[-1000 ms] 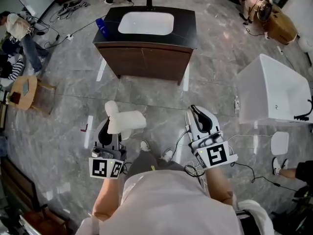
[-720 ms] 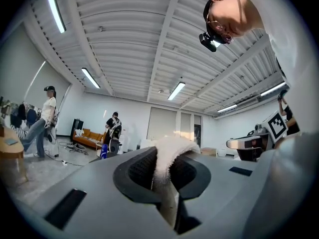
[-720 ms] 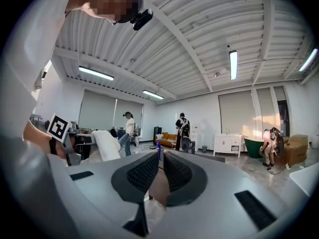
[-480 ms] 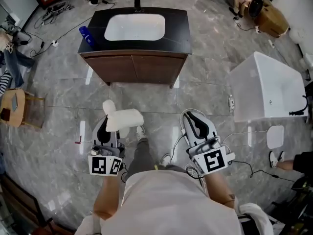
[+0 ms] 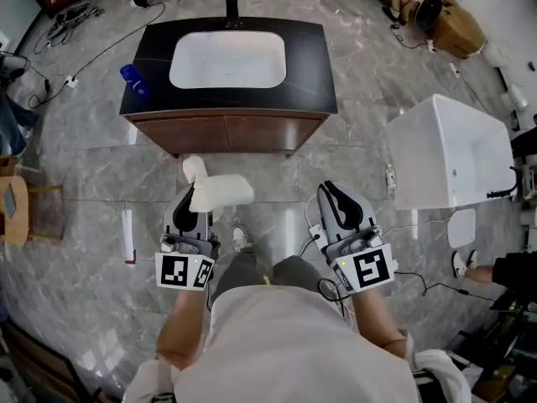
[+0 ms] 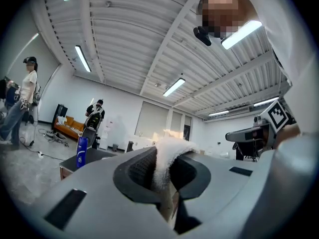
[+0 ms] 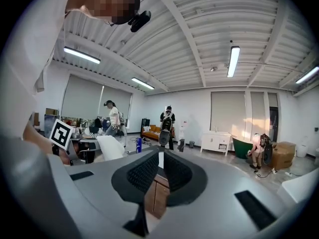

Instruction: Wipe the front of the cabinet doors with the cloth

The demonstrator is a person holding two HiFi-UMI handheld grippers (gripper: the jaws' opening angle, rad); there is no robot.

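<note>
A brown wooden vanity cabinet stands ahead, its two doors (image 5: 225, 132) shut under a black top with a white sink (image 5: 228, 58). My left gripper (image 5: 188, 198) is held short of the doors, shut on a white cloth (image 5: 216, 193) that folds out to the right. In the left gripper view the cloth (image 6: 167, 159) sticks up between the jaws. My right gripper (image 5: 331, 191) hangs level with it to the right, shut on nothing. The cabinet doors (image 7: 157, 197) show through the slit between its pads in the right gripper view.
A blue bottle (image 5: 133, 79) stands on the countertop's left end and a black faucet (image 5: 232, 3) at the back. A white tub (image 5: 449, 151) stands to the right and a wooden stool (image 5: 12, 209) to the left. Cables lie on the grey marble floor. Other people stand farther off (image 7: 167, 121).
The person has stepped towards the cabinet, which now stands closer and more central. Both grippers keep their pose, the left still holding the cloth.
</note>
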